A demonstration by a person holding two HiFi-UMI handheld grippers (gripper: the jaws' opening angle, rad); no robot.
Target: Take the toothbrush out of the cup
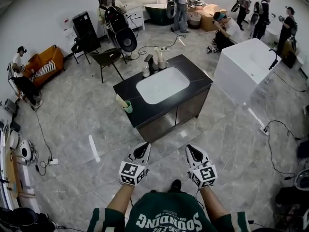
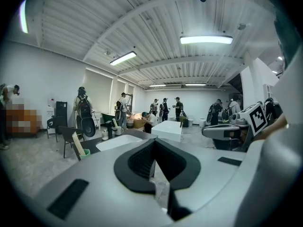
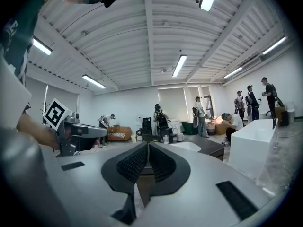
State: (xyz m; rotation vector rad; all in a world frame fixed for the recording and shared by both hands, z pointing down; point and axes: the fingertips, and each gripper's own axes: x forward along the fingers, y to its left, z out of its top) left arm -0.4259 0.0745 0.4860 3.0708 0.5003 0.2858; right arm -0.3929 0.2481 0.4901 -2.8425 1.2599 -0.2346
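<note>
Left gripper [image 1: 142,150] and right gripper [image 1: 194,152], jaws shut, empty, well short of the cup [image 1: 128,107]; arriving unopened they could knock it, toothbrush [image 1: 120,100] included, off the bench [image 1: 198,79].

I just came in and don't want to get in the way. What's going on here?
A person stands on the floor facing a black vanity counter with a white sink, holding a gripper in each hand. The left gripper and right gripper are both shut and empty, short of the counter. The toothbrush stands untouched in the green cup on the counter's near left edge. Other people are busy farther back.
</note>
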